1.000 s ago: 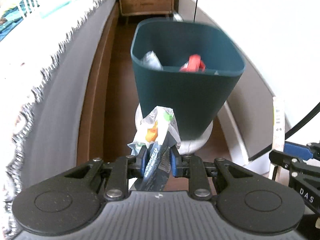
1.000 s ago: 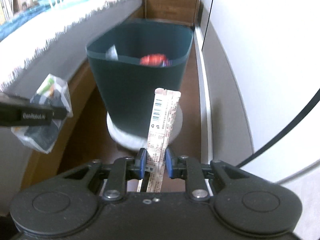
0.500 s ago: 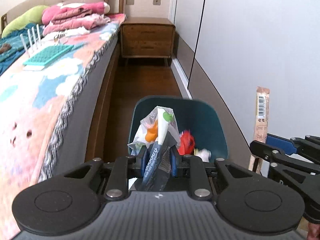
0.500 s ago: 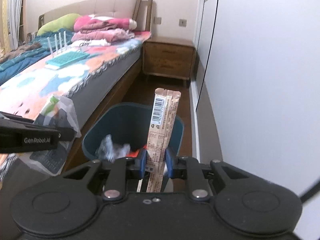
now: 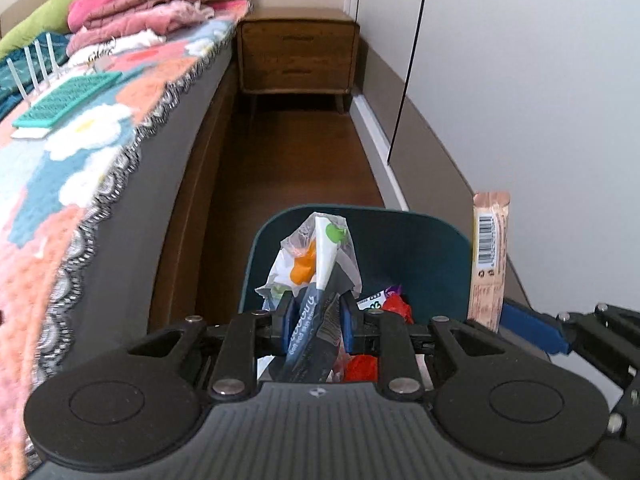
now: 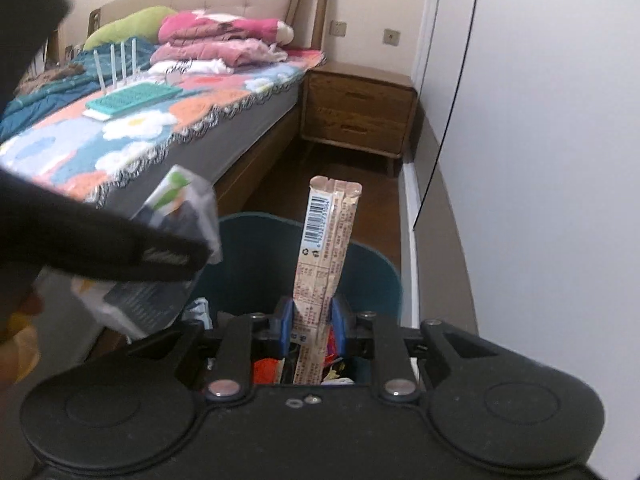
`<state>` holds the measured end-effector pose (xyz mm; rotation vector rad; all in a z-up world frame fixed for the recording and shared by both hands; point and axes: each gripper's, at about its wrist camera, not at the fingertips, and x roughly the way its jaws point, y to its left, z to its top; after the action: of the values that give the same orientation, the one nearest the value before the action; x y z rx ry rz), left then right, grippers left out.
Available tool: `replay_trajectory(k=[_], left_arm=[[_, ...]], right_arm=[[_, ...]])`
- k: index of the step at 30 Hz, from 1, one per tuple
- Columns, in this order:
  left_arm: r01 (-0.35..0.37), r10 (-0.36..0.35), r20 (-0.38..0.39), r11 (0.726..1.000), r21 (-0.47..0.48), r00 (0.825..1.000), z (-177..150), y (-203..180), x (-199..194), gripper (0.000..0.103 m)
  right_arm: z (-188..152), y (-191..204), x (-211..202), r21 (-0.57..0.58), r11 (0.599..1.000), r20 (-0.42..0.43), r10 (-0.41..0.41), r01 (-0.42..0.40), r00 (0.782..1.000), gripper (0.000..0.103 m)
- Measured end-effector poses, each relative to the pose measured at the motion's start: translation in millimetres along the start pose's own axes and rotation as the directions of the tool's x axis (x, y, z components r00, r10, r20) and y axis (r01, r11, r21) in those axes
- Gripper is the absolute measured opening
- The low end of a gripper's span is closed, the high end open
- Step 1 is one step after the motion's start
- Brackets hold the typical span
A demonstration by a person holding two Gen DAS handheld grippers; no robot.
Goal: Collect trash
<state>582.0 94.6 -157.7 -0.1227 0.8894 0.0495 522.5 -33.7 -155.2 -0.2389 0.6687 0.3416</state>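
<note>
Bin, dark teal, stands on the wooden floor between the bed and the white wall, with red and white scraps lying inside. Left claw is clamped on a crumpled clear bag with orange and green print and a dark sachet in it; the bag hangs over the bin's mouth. Right claw is clamped on a long tan wrapper with a barcode, which stands upright above the bin's open top. From the right wrist, the left claw and its bag sit just beside the wrapper, apart from it. A wooden nightstand stands at the far end of the aisle, folded pink clothes on the bed
</note>
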Motion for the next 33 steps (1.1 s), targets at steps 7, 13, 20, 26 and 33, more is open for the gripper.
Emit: replay_trajectory(k=[7,13,20,26,33], left_arm=[[0.02,-0.021,-0.093,1.0,-0.008,0.995,-15.5,-6.2,53.6,0.022],[0.035,-0.039,-0.198,0.999,-0.026,0.979,-34.4,-7.1,91.7,0.022],[0.026,-0.029,-0.24,1.0,-0.015,0.97,-47.2,-8.1,100.9,0.024],[0.018,-0.016,-0.213,1.0,0.009,0.977,-46.7,-9.1,75.0,0.03],[0.01,-0.007,-0.156,1.0,0.02,0.988,-40.2,-8.4,17.8,0.03]], right_arm=[[-18.1,-1.4,42.5,0.001,1.0,-0.1,0.027,-0.027,0.995,0.019],[-33.5,2.5,59.9,0.001,0.998,-0.161,0.065,-0.066,0.985,0.02],[-40.9,7.5,61.7,-0.008,0.997,-0.204,0.071,-0.074,0.976,0.026],[-34.3,6.8,37.1,0.005,0.997,-0.181,0.079,-0.08,0.98,0.04],[-21.0,-2.4,-11.5,0.064,0.996,-0.135,0.071,-0.062,0.988,0.05]])
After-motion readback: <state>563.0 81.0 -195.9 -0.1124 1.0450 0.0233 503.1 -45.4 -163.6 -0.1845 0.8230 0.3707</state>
